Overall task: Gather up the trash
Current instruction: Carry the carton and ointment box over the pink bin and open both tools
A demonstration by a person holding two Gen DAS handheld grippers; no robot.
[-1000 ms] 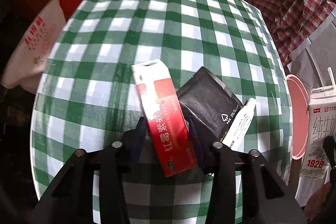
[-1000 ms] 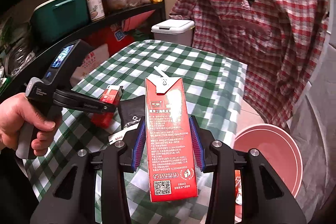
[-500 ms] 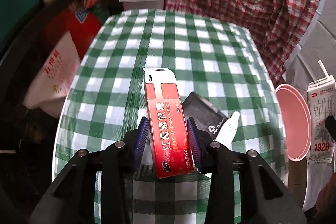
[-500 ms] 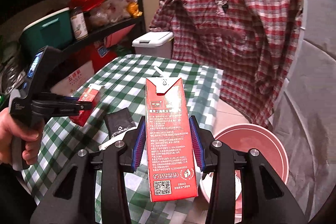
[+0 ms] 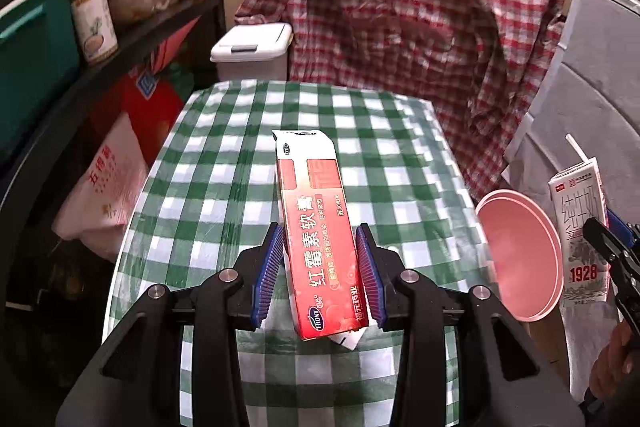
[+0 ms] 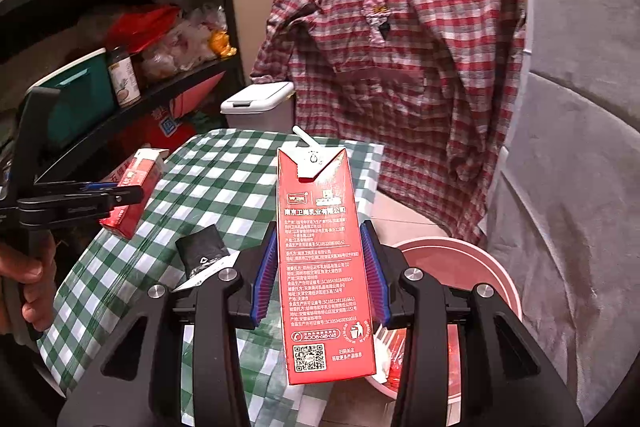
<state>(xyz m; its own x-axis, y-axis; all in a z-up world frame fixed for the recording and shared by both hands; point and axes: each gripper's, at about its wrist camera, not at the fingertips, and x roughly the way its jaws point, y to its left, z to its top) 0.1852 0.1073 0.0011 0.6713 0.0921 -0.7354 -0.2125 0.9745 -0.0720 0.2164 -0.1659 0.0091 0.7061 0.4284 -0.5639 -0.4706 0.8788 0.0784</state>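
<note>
Checked cloth [image 5: 248, 187] covers the table in the left wrist view, and above it the left gripper [image 5: 319, 269] pinches a red box [image 5: 316, 227] between its blue pads, clear of the cloth. A white scrap [image 5: 349, 339] peeks out under the box. At the right, off the table edge, stands a pink bin [image 5: 520, 255], its inside hidden from this angle; beside it the right gripper [image 5: 608, 251] holds a milk carton [image 5: 580, 227] with a straw. A white lidded bin [image 5: 252, 43] stands behind the table. In the right wrist view the right gripper [image 6: 320, 275] clamps the carton [image 6: 320, 259] upright, over the gap between the table and the pink bin [image 6: 460, 259]; inside the bin lie white and red scraps, too hidden to name. On the cloth [image 6: 224, 179] lie a black packet [image 6: 202, 251] and a white tube [image 6: 196, 279]. The left gripper [image 6: 128, 195] holds the box [image 6: 132, 195] above the table's left side.
</note>
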